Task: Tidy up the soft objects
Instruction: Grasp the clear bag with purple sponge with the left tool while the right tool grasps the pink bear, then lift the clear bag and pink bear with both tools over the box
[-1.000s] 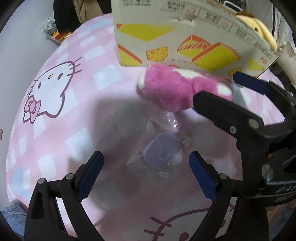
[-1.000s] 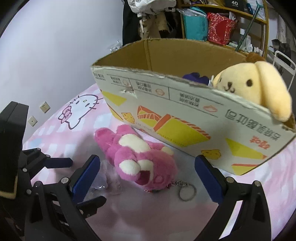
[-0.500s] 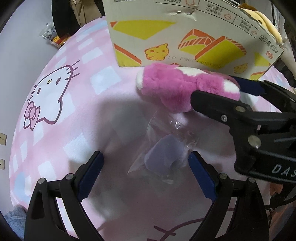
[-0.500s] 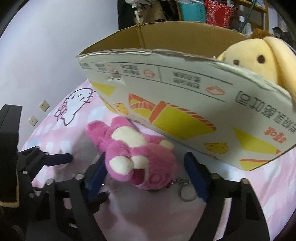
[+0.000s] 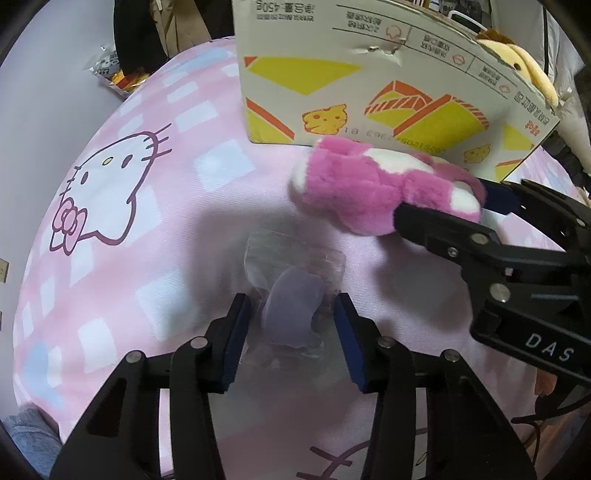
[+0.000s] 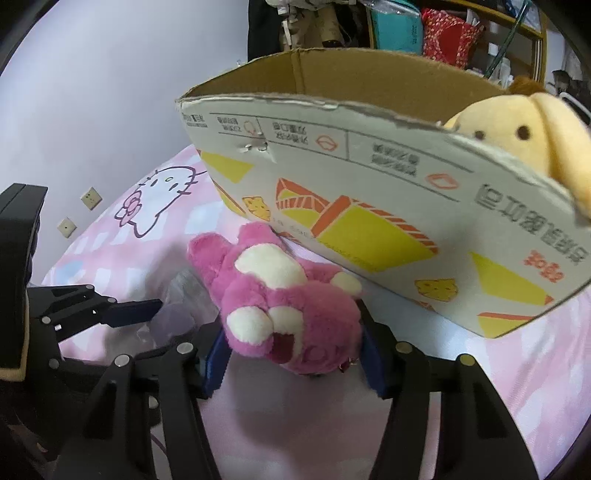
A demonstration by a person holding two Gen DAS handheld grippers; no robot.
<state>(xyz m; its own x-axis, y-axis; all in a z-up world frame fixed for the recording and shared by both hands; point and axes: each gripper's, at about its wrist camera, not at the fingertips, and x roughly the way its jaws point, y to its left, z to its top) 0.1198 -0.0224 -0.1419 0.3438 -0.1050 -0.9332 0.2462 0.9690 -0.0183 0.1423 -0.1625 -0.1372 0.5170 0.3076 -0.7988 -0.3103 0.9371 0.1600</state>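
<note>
A pink plush bear (image 6: 280, 302) lies on the pink Hello Kitty bedsheet (image 5: 122, 236) against the cardboard box (image 6: 369, 206). My right gripper (image 6: 291, 350) is shut on the bear's head, one pad on each side; the bear also shows in the left wrist view (image 5: 373, 192). A small purple soft toy in a clear plastic bag (image 5: 291, 302) lies just in front of the bear. My left gripper (image 5: 291, 332) has closed around the bag, with its pads touching the plastic on both sides. A yellow plush dog (image 6: 524, 133) sits inside the box.
The box stands close behind the bear, its torn front wall leaning toward me. A wall with sockets (image 6: 90, 197) is at the left. Shelves with bags and clutter (image 6: 443, 33) stand behind the box. A snack packet (image 5: 110, 70) lies past the bed's far edge.
Both grippers have closed: the right one from wide open onto the bear's head, the left one from wide open onto the bagged purple toy. Both moved slightly forward.
</note>
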